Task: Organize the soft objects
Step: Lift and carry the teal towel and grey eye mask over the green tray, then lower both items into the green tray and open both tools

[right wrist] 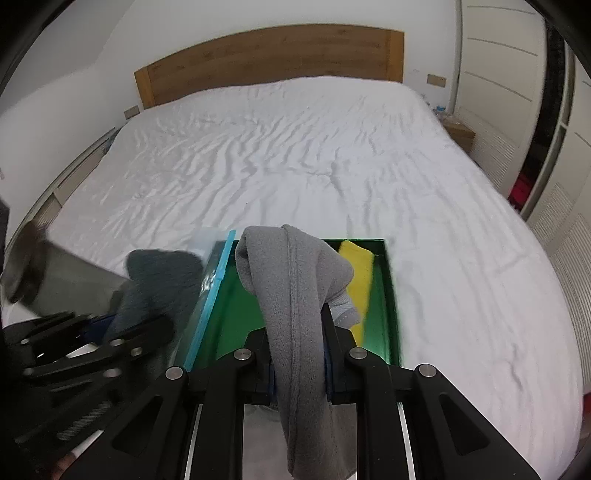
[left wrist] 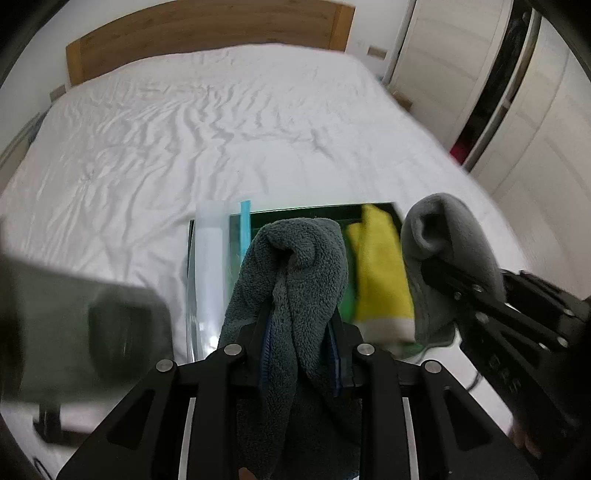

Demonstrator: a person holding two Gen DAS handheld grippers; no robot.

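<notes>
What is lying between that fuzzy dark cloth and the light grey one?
In the left wrist view, a yellow cloth lies in the green tray, between the dark grey cloth and the light grey cloth.

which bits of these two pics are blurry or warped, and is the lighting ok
Left wrist view: the right gripper and its light grey cloth smear with motion, a large grey shape at the left edge is badly blurred, and the headboard bows from fisheye. Right wrist view: the left gripper with its dark grey cloth is smeared; the white bed is evenly, softly lit, without harsh glare.
</notes>
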